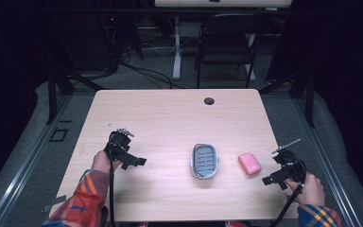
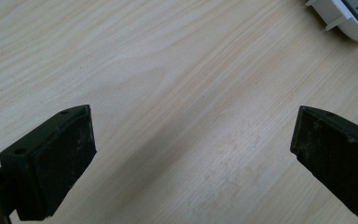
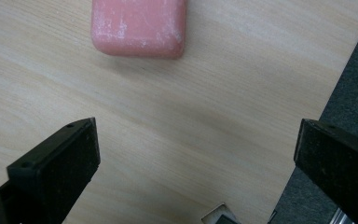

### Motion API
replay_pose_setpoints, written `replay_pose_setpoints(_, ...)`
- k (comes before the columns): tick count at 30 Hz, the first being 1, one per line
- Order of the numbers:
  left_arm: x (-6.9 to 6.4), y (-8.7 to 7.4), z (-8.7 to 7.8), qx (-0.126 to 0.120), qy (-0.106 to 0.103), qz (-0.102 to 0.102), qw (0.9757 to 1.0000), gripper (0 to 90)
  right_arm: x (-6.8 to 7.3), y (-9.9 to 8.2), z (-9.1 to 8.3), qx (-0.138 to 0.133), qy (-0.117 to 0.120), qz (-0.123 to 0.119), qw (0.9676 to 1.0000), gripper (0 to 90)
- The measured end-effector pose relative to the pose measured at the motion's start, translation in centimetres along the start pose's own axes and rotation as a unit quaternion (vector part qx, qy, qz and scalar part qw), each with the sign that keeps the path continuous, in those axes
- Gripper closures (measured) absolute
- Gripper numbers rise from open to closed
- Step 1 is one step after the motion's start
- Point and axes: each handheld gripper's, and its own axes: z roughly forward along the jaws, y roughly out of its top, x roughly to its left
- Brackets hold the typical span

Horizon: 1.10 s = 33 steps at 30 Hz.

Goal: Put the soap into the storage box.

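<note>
High view: left gripper (image 1: 133, 161) and right gripper (image 1: 273, 178) rest apart on the table (image 1: 170, 118), a soap dish (image 1: 203, 161) between them, pink soap (image 1: 249, 163) just inside the right one.

Left gripper view: jaws spread, nothing held; dish corner ahead.

Right gripper view: jaws spread, soap ahead. Likely step 1: reach forward and straddle the soap.

table (image 1: 170, 113): light wood, cable hole (image 1: 209, 100) | behind: black folding chair (image 1: 227, 42) | floor: cables (image 1: 146, 73)
</note>
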Motion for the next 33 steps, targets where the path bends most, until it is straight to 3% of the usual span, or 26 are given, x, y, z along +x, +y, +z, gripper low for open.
replay_pose_setpoints(14, 0.0, 0.0, 0.1, 0.0, -0.002, 0.0, 1.0, 0.0, 0.7, 1.1, -0.3, -0.004, 0.001, -0.015, 0.9999, 0.0)
replay_pose_setpoints(15, 0.0, 0.0, 0.1, 0.0, -0.003, 0.0, 1.0, 0.0, 0.8, 1.1, -0.2, -0.014, 0.001, -0.008, 0.9999, 0.0)
replay_pose_setpoints(25, -0.1, 0.0, 0.1, 0.0, -0.004, -0.002, 1.0, 0.0, 1.3, 2.3, -0.5, -0.005, -0.002, -0.032, 0.9995, 0.0)
replay_pose_setpoints(26, 0.0, 0.0, 0.1, 0.0, -0.003, 0.0, 1.0, 0.0, 1.5, 2.4, -0.4, -0.014, -0.003, -0.024, 0.9996, 0.0)
replay_pose_setpoints(27, 0.0, 0.0, 0.1, 0.0, -0.003, 0.0, 1.0, 0.0, 1.4, 2.6, -0.6, -0.003, -0.003, -0.036, 0.9993, 0.0)
replay_pose_setpoints(33, -0.1, 0.1, 0.1, 0.002, -0.003, 0.002, 1.0, 0.0, 1.8, 3.2, -0.6, -0.006, -0.001, -0.038, 0.9993, 0.0)
